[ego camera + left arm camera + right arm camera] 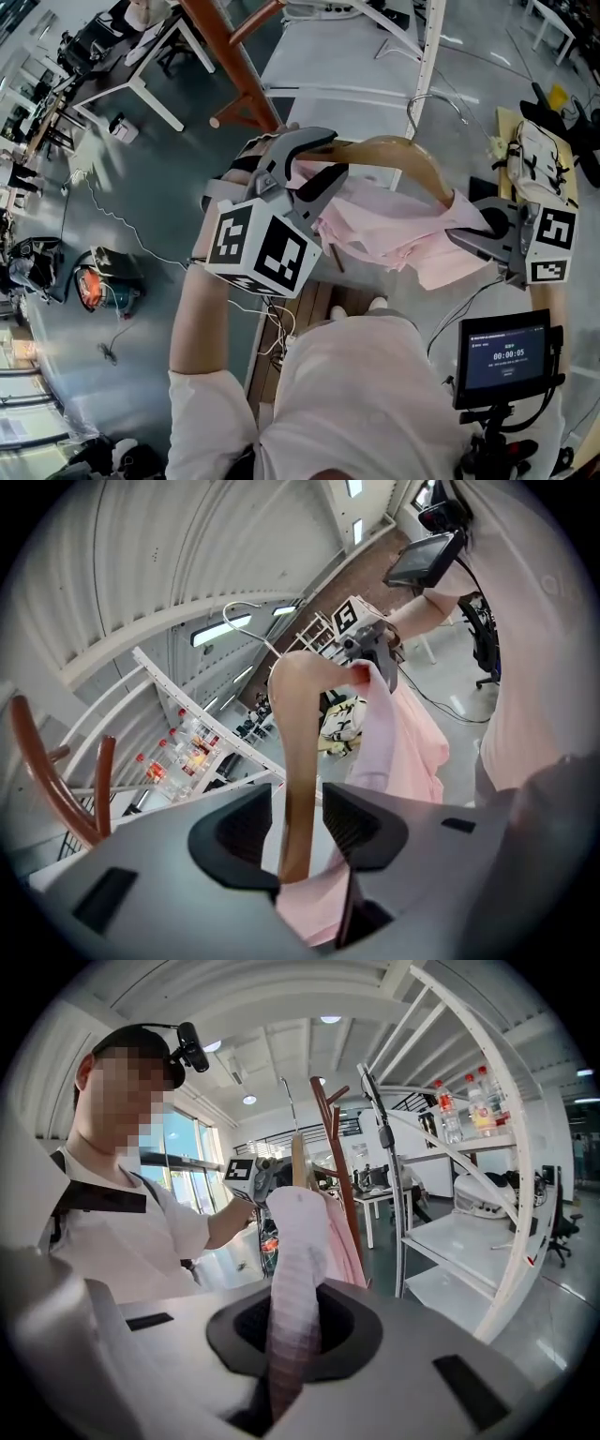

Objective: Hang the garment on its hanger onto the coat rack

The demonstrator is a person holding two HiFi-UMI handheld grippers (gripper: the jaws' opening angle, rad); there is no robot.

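Observation:
A wooden hanger (412, 159) with a metal hook (436, 98) carries a pink garment (384, 230), held up between my two grippers. My left gripper (319, 161) is at the hanger's left end. In the left gripper view the hanger's arm (300, 724) stands between the parted jaws of this gripper (298, 822), with pink cloth (403, 742) below it. My right gripper (469, 230) is shut on the garment's right end, and the pink cloth (295, 1260) runs out of its closed jaws (295, 1321). The brown wooden coat rack (234, 56) stands ahead, beyond the left gripper.
A white tube-frame shelf (459, 1101) with bottles stands right of the coat rack (333, 1138). A small screen on a stand (506, 356) is at lower right. A white backpack (539, 164) lies at the right. White desks stand at the far left, and an orange device (94, 286) lies on the floor.

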